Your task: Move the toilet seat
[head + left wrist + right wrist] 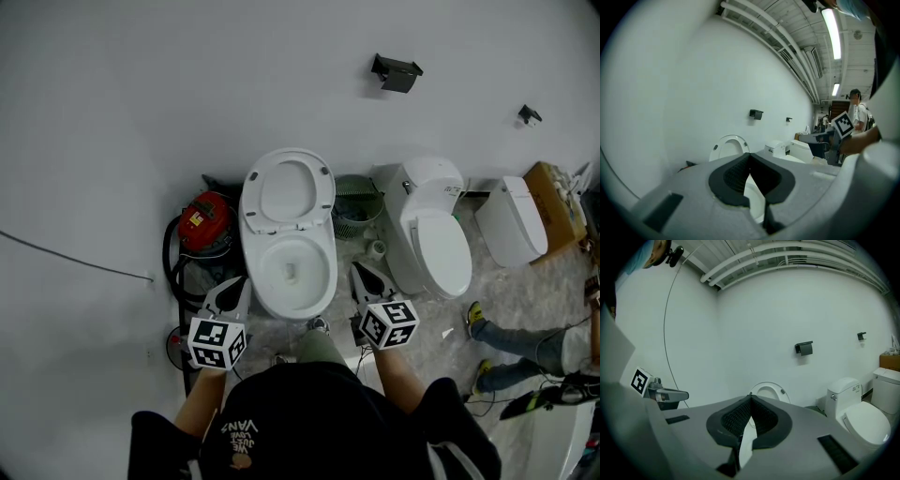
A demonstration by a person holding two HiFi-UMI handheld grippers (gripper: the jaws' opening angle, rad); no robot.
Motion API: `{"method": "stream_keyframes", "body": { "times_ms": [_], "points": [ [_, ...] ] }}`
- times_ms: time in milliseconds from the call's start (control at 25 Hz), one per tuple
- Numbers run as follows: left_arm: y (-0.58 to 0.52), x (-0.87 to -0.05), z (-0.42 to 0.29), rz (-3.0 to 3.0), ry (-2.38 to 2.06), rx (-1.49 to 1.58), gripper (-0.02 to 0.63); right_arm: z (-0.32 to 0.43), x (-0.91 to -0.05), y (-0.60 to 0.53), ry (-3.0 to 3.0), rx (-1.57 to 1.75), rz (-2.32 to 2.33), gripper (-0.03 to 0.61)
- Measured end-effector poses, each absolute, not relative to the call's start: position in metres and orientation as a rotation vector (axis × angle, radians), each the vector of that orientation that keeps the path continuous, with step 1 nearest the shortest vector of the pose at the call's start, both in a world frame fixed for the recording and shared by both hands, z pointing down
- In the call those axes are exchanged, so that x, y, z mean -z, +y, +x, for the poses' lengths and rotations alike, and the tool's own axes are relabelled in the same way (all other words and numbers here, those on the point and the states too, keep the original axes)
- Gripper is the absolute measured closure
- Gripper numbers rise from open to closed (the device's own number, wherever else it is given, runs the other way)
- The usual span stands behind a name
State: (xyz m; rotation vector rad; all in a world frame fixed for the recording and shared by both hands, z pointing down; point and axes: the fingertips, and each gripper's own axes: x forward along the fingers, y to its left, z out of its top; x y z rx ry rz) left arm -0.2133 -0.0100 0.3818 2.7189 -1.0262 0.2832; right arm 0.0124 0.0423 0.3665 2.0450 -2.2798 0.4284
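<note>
The white toilet's seat (pixel 287 190) stands raised against the wall, above the open bowl (pixel 296 269). My left gripper (pixel 233 286) hovers at the bowl's left front, shut with nothing in it. At the bowl's right front my right gripper (pixel 362 273) is likewise shut and empty. Neither touches the toilet. In the left gripper view the raised seat (pixel 729 146) shows beyond the closed jaws of the left gripper (pixel 750 155), and the right gripper (pixel 835 136) is off to the right. In the right gripper view the seat (pixel 769 391) rises just behind the right gripper (pixel 751 397).
A red canister with a black hose (pixel 206 223) sits left of the toilet, a green mesh bin (pixel 357 205) to its right. A second toilet with its lid down (pixel 437 242), a third white unit (pixel 512 221) and a cardboard box (pixel 559 201) stand further right. Another person's legs (pixel 523 349) are at the right.
</note>
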Motion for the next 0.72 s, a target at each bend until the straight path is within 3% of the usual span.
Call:
{"method": "stream_keyframes", "body": {
  "times_ms": [720],
  "points": [
    [-0.002,-0.393,-0.207,2.728,-0.999,-0.300,0.614,0.013,-0.374,0.049,-2.259,-0.437,2.073,0.580]
  ]
}}
